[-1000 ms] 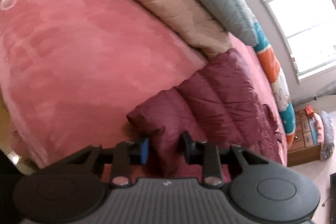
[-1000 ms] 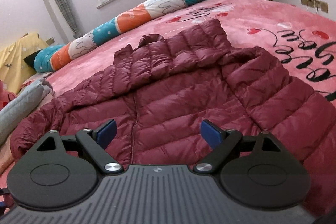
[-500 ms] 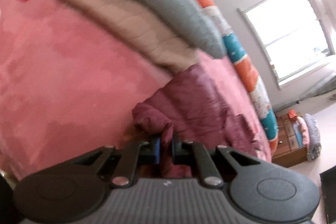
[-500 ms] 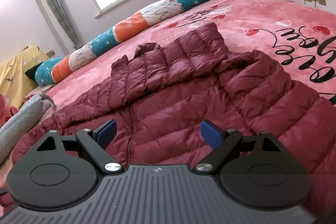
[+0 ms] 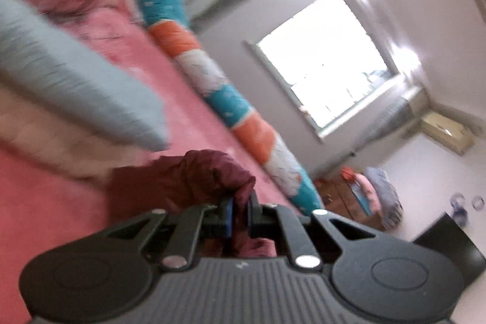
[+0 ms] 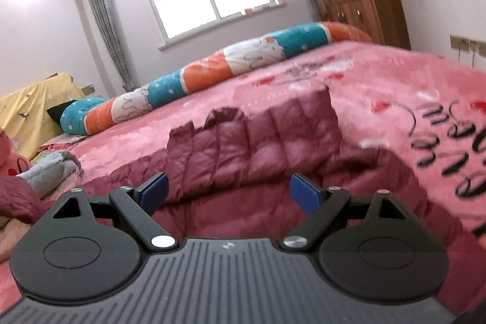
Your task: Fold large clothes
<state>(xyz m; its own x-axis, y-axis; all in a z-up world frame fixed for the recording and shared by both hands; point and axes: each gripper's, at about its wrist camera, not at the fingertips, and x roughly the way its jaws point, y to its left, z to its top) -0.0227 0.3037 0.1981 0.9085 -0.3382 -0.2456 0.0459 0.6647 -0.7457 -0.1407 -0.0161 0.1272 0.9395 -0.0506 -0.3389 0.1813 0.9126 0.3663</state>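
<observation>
Jacket (image 6: 273, 148) lies spread on my pink bed cover (image 6: 395, 87), maroon, quilted. I have the left gripper (image 5: 240, 213) clamped on a bunched fold of jacket fabric, lifted off the cover. My right gripper (image 6: 229, 193) hovers over the jacket body, jaws apart, nothing between them. Grey quilt (image 5: 76, 87) sits beside the raised fold; bolster (image 6: 212, 72) lies under the window.

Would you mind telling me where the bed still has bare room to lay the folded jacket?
Bare pink bedspread lies between the maroon jacket and the striped bolster, and right of the jacket over the lettering. The left edge is crowded: grey quilt and yellow cover.
</observation>
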